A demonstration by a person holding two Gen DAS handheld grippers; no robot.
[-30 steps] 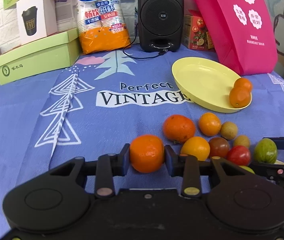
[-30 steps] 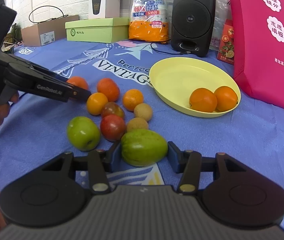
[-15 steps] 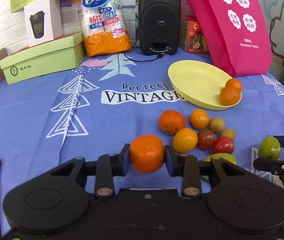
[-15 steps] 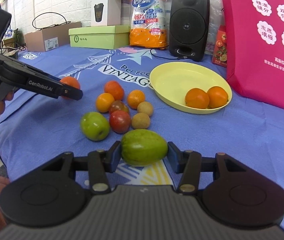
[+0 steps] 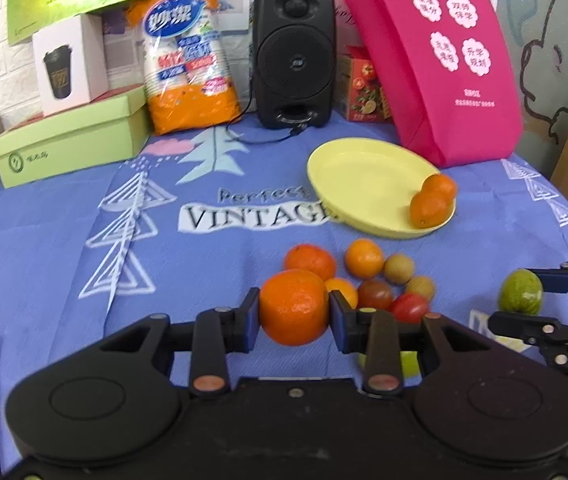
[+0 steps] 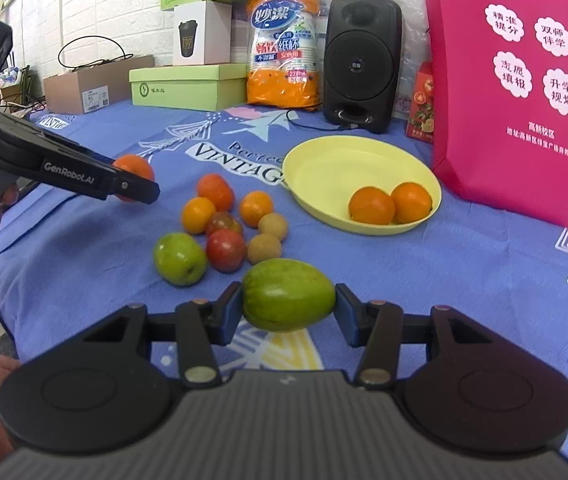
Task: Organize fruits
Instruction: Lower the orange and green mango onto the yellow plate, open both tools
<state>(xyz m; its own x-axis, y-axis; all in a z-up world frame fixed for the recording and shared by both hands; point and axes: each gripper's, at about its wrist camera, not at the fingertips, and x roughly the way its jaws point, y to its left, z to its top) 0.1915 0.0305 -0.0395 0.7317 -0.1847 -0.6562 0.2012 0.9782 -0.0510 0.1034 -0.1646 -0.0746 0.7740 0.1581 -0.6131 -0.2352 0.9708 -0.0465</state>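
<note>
My left gripper (image 5: 294,312) is shut on an orange (image 5: 294,306) and holds it above the blue cloth, left of the fruit pile. It also shows in the right wrist view (image 6: 134,184). My right gripper (image 6: 287,305) is shut on a green mango (image 6: 287,294), lifted above the cloth; the mango also shows in the left wrist view (image 5: 520,291). A yellow plate (image 6: 323,160) holds two oranges (image 6: 371,205). A pile of several fruits lies on the cloth: oranges (image 6: 215,191), tomatoes (image 6: 225,249), small brown fruits (image 6: 264,249) and a green apple (image 6: 180,258).
A pink bag (image 6: 519,80) stands right of the plate. A black speaker (image 6: 359,64), a bag of paper cups (image 6: 284,52), a green box (image 6: 188,84) and a cardboard box (image 6: 92,84) line the back. The table edge is at the left.
Both grippers have risen and pulled back from the pile with their fruits. The left gripper with the orange has also swung towards the right.
</note>
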